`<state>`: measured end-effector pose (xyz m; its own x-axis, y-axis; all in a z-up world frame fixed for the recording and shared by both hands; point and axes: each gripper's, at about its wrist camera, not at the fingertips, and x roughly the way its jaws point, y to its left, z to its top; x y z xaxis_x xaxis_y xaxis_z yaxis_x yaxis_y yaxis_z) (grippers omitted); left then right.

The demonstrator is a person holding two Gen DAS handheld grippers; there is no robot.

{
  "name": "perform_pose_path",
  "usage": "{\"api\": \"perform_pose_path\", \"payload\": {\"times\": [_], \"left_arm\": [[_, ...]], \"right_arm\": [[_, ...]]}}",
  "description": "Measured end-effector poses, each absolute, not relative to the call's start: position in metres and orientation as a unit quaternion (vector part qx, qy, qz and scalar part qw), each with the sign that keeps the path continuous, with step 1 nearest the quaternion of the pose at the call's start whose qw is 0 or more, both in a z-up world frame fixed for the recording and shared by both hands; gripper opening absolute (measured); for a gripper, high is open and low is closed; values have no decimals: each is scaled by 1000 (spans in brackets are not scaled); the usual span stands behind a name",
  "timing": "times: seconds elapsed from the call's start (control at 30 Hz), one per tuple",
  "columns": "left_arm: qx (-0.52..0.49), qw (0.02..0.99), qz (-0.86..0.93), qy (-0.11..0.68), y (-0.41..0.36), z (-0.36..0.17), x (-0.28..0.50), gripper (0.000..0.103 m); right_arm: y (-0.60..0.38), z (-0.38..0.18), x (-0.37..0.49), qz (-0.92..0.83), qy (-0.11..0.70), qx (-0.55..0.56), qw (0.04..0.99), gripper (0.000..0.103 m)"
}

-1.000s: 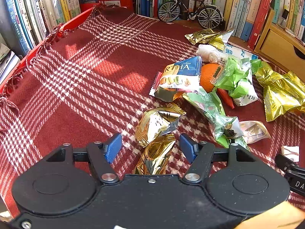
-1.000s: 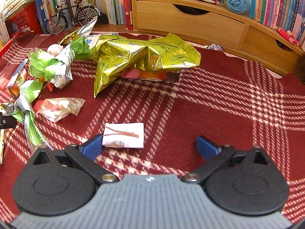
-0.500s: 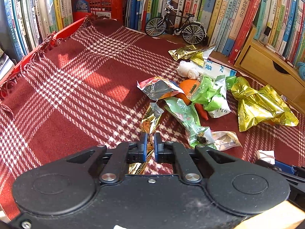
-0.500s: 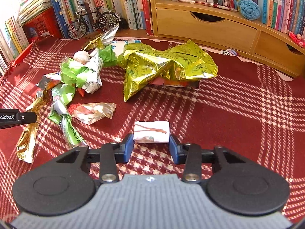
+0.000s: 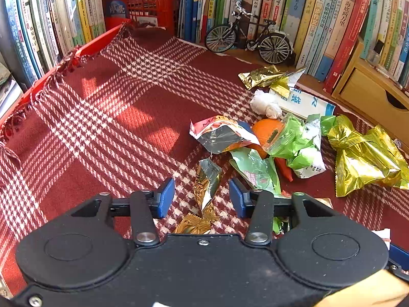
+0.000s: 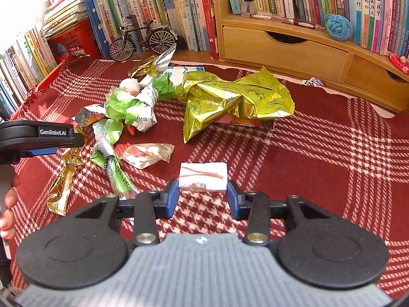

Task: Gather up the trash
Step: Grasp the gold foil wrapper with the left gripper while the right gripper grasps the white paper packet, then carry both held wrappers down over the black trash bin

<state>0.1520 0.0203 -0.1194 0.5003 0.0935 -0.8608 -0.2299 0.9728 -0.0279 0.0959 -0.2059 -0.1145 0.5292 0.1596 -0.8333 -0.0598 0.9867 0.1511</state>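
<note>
Left gripper [image 5: 202, 200]: blue-padded jaws stand apart, nothing clamped. A crumpled gold foil wrapper [image 5: 204, 192] lies on the red-and-white plaid cloth [image 5: 115, 133] in the gap between the pads, touching neither. At 1 o'clock from it, a loose heap: a silver-lined snack packet [image 5: 221, 136], an orange fruit [image 5: 267, 130], crumpled green-and-white plastic wrappers [image 5: 299, 145], a white paper wad [image 5: 265, 103]. At 3 o'clock, a large crinkled gold foil bag [image 5: 365, 156].

Right gripper [image 6: 202, 200]: jaws part-way open, set either side of a small white rectangular packet with orange streaks [image 6: 203, 176]. The left pad touches or nearly touches the packet's edge; a firm grip cannot be confirmed. The packet rests on the cloth at 12 o'clock, just ahead of the pads. At 10 o'clock from it, a clear candy wrapper [image 6: 147, 154]. Farther, at 12 to 1 o'clock, the large gold bag. A black model bicycle [image 6: 143, 41] stands against a row of upright books [image 6: 158, 2] at the back. A person's hand [image 6: 7, 209] shows at the left edge.
</note>
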Motion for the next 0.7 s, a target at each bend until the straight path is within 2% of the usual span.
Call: {"api": "perform_pose_path", "payload": {"times": [0.03,0.33,0.7], "left_arm": [[-79,858,93,499,23,-122,154,10],[-81,878,58,469,13,-86,132,10],[-72,892,7,447,0,-25,73,11]], "right_arm": [[-206,-115,96,64,482,53,872,46],[-204,-104,92,70,474,68,875,46],[-205,-62,57,49,444,83,891,46]]}}
